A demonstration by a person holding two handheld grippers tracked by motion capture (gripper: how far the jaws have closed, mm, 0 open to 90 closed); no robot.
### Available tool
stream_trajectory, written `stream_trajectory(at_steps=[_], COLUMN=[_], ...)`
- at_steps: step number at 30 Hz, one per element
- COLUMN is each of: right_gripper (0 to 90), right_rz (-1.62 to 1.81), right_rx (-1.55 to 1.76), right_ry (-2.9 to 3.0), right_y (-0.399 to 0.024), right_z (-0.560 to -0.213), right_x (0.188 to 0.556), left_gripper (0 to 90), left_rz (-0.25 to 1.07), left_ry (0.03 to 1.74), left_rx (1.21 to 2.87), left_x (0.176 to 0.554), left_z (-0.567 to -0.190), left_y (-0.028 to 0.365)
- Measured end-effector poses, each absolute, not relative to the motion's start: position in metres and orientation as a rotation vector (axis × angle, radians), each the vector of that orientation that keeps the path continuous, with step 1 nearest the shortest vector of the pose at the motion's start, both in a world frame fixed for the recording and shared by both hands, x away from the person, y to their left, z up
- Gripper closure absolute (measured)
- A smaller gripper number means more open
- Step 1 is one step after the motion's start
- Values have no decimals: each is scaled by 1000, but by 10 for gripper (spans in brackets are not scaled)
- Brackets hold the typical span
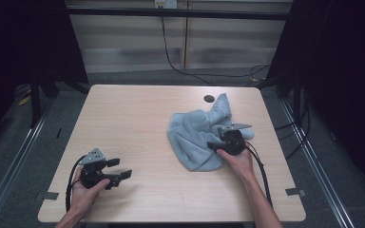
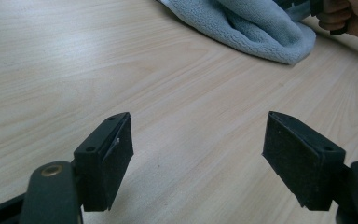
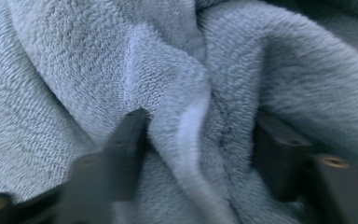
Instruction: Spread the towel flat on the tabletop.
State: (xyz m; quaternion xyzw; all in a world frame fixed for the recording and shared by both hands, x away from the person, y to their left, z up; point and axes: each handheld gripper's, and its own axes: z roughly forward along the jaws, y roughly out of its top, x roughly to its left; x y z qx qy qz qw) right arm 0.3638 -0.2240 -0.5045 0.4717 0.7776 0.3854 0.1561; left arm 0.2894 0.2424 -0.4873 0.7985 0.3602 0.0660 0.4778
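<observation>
A crumpled grey-blue towel (image 1: 195, 137) lies on the right half of the wooden table (image 1: 138, 118). My right gripper (image 1: 213, 145) is pushed into the towel's right side, pointing left. In the right gripper view its jaws (image 3: 200, 135) stand wide apart with a raised fold of towel (image 3: 168, 70) between them; the cloth looks loose, not squeezed. My left gripper (image 1: 121, 167) rests near the front left of the table, open and holding nothing. In the left gripper view its jaws (image 2: 198, 140) are spread over bare wood, with the towel (image 2: 256, 28) and the right hand (image 2: 349, 18) beyond.
A round dark hole (image 1: 209, 99) in the tabletop sits just behind the towel. Tape strips mark the front corners (image 1: 50, 195) (image 1: 294, 192). Black cables hang behind the table's far edge (image 1: 171, 61). Dark frames and floor surround the table.
</observation>
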Motion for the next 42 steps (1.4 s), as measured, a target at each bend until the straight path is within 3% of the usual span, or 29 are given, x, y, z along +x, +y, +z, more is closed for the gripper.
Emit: stream_trajectory(at_steps=[6, 15, 21, 27, 31, 32, 34, 38, 40, 42], right_gripper=[604, 616, 613, 612, 575, 541, 440, 389, 391, 391], right_rz=[1151, 1214, 1240, 1269, 1277, 1272, 1276, 1369, 1412, 1411], right_rx=[1315, 1145, 1054, 990, 967, 969, 974, 1000, 1026, 1049], right_ry=[2243, 2408, 2497, 2542, 2555, 2555, 2539, 2465, 2392, 2357], right_y=[-211, -171, -153, -143, -138, -137, -139, -158, -170, -175], right_z=[-507, -505, -502, -503, -502, -501, -497, -478, -467, -461], right_x=[357, 322, 295, 282, 277, 276, 274, 272, 274, 280], left_gripper=[244, 273, 359, 275, 190, 213, 413, 679, 717, 667], left_rz=[155, 159, 128, 87, 44, 30, 3, -16, -66, -62], left_ry=[877, 850, 767, 693, 691, 692, 677, 654, 652, 635], left_rx=[1918, 1907, 1911, 1899, 2031, 2051, 2086, 2082, 2071, 2083], left_x=[289, 294, 305, 319, 321, 320, 320, 311, 307, 303], left_z=[-485, -474, -458, -443, -469, -477, -486, -481, -480, -476], left_y=[244, 233, 210, 179, 155, 152, 151, 161, 165, 168])
